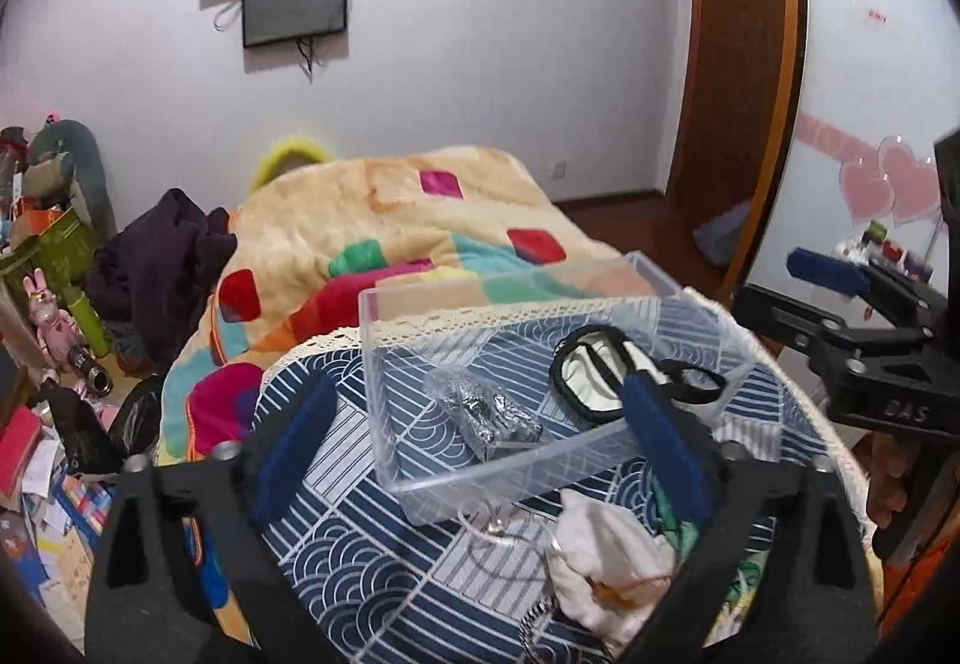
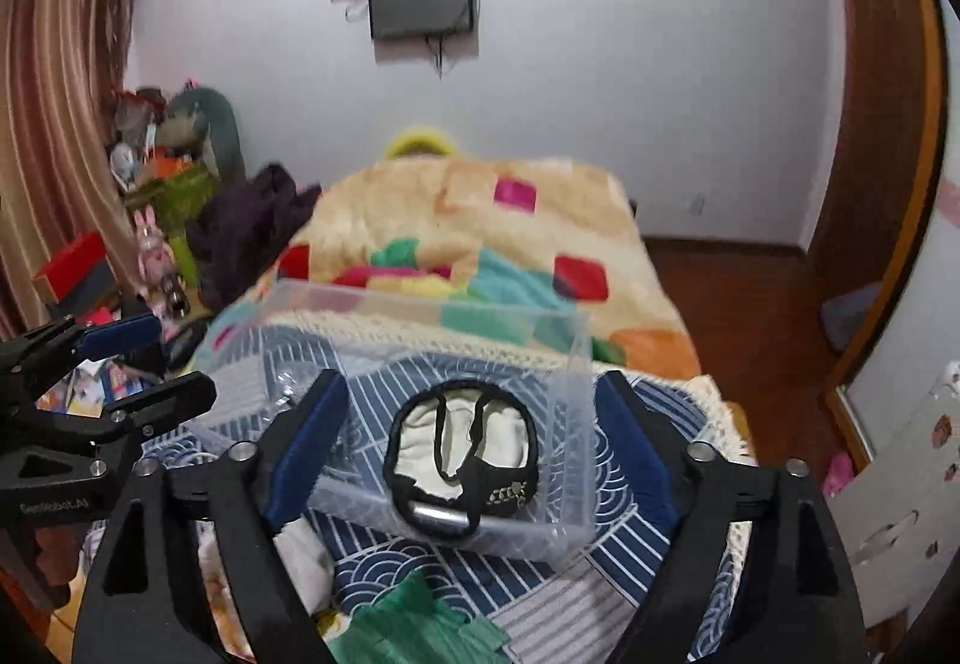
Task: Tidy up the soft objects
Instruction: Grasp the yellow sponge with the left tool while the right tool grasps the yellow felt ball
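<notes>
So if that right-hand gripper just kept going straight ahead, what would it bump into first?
Probably the near wall of the clear plastic box, which sits between the open fingers of the right gripper. Just behind that wall lies the black-and-white eye mask. Depth is hard to judge here.

A blue patterned cloth (image 1: 336, 538) covers the surface, holding a clear plastic bin (image 1: 384, 424), white fabric (image 1: 606, 562) and green fabric (image 2: 414, 622).

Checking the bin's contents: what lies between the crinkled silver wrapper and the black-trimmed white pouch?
Nothing: in the left wrist view, only bare bin floor separates the silver wrapper from the black-trimmed white pouch.
</notes>
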Available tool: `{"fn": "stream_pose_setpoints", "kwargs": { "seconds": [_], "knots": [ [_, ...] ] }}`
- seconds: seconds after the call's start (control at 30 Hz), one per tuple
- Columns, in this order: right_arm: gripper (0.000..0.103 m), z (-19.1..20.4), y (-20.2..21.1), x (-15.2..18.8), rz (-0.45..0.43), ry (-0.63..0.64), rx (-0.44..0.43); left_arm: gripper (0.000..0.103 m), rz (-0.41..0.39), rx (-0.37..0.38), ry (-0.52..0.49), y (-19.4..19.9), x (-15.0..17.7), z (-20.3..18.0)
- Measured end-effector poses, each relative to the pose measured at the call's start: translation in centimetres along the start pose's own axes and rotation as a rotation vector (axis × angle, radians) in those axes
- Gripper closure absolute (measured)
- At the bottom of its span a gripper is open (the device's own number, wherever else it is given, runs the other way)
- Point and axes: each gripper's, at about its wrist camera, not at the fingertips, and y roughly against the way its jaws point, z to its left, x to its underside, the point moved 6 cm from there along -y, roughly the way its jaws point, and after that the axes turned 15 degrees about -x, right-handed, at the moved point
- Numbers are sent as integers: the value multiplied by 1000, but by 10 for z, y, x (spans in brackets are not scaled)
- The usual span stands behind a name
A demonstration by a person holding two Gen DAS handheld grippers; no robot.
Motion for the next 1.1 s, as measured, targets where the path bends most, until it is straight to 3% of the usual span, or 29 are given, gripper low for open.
{"fn": "stream_pose_setpoints", "kwargs": {
  "seconds": [0.17,0.4,0.73,0.87,1.03,1.1],
  "knots": [
    [1,11,29,7,-73,1,-17,2,-26,-17,13,22,11,7],
    [0,19,44,35,-86,-19,-18,1,-16,-29,0,40,45,11],
    [0,17,41,94,29,-109,-15,1,133,-3,52,32,113,14],
    [0,18,39,114,61,-173,-51,1,179,-9,43,32,138,10],
    [1,28,32,129,110,-143,-51,1,200,-43,-1,32,158,6],
    [7,32,29,133,124,-129,-51,1,213,-47,-7,32,165,6]
  ]
}}
